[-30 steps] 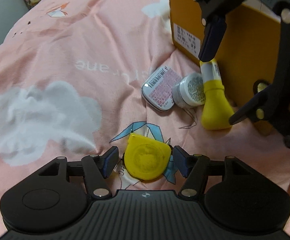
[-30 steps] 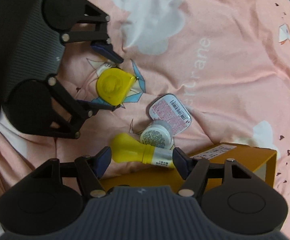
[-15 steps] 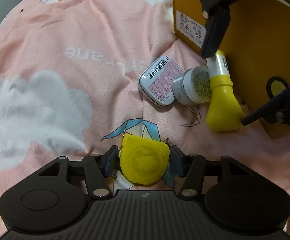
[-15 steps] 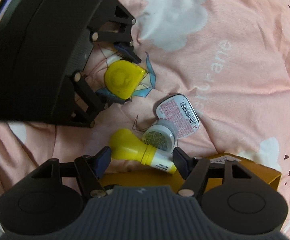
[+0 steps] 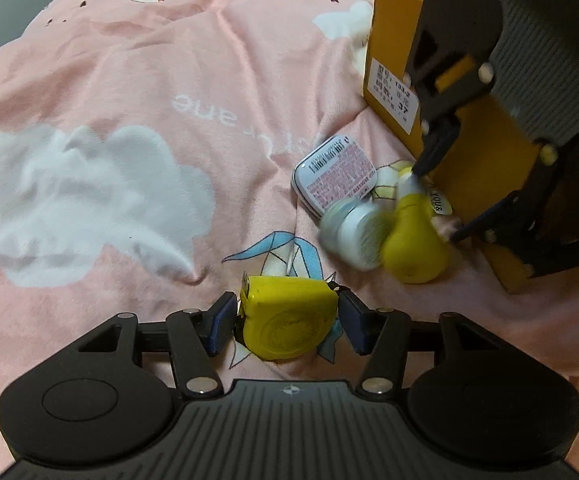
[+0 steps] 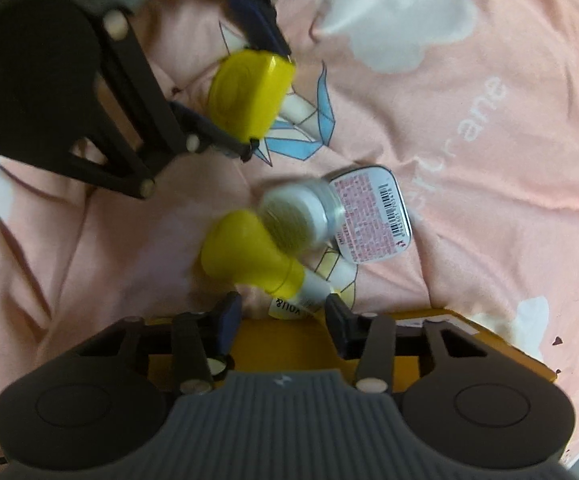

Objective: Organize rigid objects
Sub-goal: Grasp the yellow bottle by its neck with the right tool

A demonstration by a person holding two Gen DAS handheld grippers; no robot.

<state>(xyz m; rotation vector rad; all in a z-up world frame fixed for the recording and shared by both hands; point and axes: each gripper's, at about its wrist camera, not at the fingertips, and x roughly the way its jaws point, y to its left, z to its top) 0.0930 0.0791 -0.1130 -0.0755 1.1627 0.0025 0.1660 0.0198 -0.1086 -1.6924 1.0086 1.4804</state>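
My left gripper point(image 5: 287, 322) is shut on a yellow tape measure point(image 5: 285, 320), tilted up off the pink bedspread; it also shows in the right wrist view point(image 6: 249, 92). My right gripper point(image 6: 283, 316) is closed around the white neck of a yellow-capped bottle point(image 6: 249, 258), which also shows in the left wrist view point(image 5: 413, 240). A small white jar point(image 5: 353, 236) lies blurred against the bottle, beside a flat white tin point(image 5: 335, 176) with a pink label.
An orange cardboard box point(image 5: 393, 52) stands at the right, just behind my right gripper, and shows below it in the right wrist view point(image 6: 469, 340). The pink bedspread point(image 5: 129, 100) with white clouds spreads to the left and far side.
My left fingers closed on the tape measure and tipped it up. My right fingers closed on the bottle's neck and shifted it; the jar rolled away from the tin.
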